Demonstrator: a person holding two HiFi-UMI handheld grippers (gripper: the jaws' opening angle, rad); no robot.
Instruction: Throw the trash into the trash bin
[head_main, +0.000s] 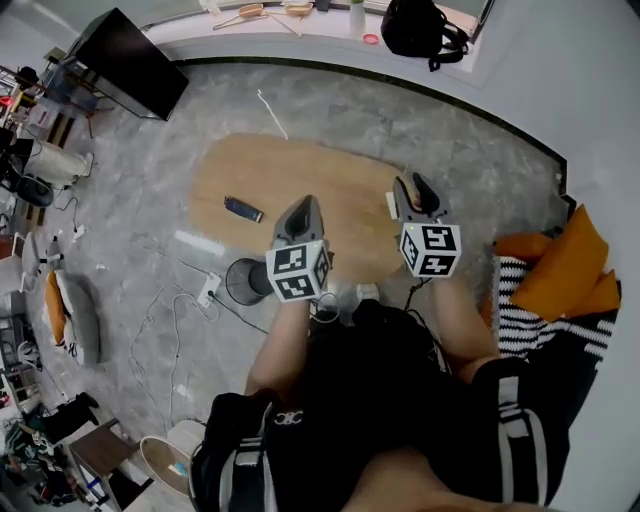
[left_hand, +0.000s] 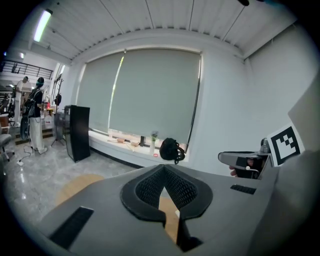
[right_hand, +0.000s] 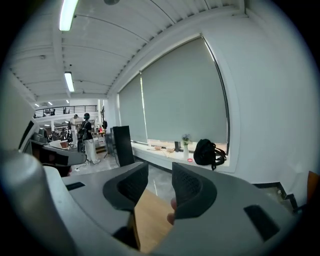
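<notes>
Barely begun. Over table (head_main: 330, 170): left gripper (head_main: 306, 203) pinched together, empty; right gripper (head_main: 414, 183) parted, empty. Dark flat item (head_main: 243, 209), likely the trash, untouched on top. Mesh trash bin (head_main: 243, 281) on floor at near edge. Remaining: grab, carry, drop.

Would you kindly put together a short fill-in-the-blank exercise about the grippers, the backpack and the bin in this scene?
1. The left gripper has its jaws ___ at the tips, with nothing between them.
2. The right gripper has its jaws ___.
3. The black backpack sits on the ___ below the roller blind.
4. The black mesh bin stands on the ___, next to the wooden table.

Missing words: shut; open; windowsill; floor
</notes>
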